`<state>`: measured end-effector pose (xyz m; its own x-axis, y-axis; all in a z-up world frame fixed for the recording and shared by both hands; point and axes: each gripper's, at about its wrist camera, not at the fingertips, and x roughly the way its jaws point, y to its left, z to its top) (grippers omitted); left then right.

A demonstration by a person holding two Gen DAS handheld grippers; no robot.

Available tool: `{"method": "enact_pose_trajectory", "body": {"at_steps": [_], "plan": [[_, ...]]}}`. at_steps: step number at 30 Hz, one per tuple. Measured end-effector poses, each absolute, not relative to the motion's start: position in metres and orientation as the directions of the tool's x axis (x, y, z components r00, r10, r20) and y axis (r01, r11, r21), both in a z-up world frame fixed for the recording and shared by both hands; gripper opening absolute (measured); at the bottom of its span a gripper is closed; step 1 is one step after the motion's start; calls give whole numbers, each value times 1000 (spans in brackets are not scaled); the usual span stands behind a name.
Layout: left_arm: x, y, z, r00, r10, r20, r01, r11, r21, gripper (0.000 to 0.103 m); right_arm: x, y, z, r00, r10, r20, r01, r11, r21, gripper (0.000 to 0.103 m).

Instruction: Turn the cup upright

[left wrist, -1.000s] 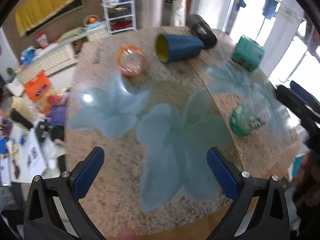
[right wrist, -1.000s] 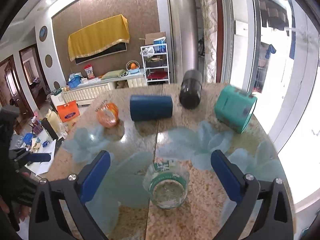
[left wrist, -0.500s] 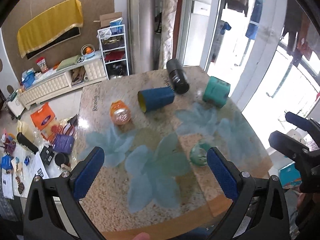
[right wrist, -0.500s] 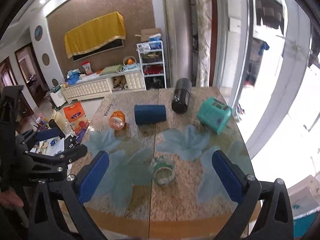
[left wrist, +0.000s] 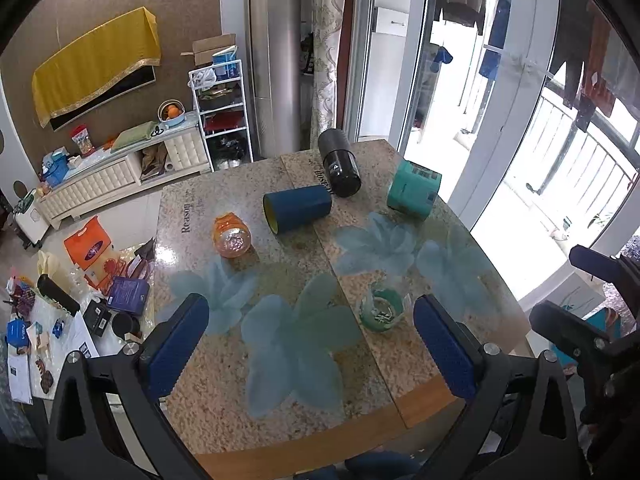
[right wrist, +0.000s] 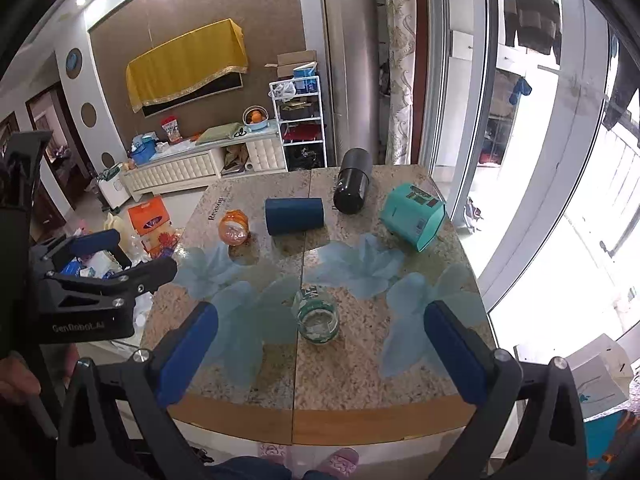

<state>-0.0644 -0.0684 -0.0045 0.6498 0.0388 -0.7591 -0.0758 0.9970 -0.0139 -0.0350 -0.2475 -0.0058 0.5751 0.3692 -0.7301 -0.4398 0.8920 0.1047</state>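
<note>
Several cups lie on their sides on the stone table (left wrist: 280,380): a dark blue cup (left wrist: 298,208) (right wrist: 294,216), a black cup (left wrist: 339,168) (right wrist: 352,192), a teal cup (left wrist: 414,196) (right wrist: 412,216) and an orange cup (left wrist: 232,236) (right wrist: 233,228). A clear glass with a green label (left wrist: 380,308) (right wrist: 318,314) stands upright near the front. My left gripper (left wrist: 312,344) and right gripper (right wrist: 320,354) are both open and empty, held back above the table's near edge, far from the cups.
The table's wooden front edge (right wrist: 320,424) is just below the grippers. The right gripper shows at the right of the left wrist view (left wrist: 592,304); the left gripper shows at the left of the right wrist view (right wrist: 100,264). Clutter covers the floor (left wrist: 80,300) to the left.
Both grippers have pulled back and up from the table, so the whole tabletop shows now. The cups have not moved. Both stay open.
</note>
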Motion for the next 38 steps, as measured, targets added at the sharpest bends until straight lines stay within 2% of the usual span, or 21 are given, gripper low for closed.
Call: {"method": "enact_pose_trajectory", "body": {"at_steps": [38], "plan": [[-59, -63, -12, 625, 12, -780, -61, 998, -34, 103, -29, -243, -10, 580, 359, -731, -410, 904, 119, 103]]}}
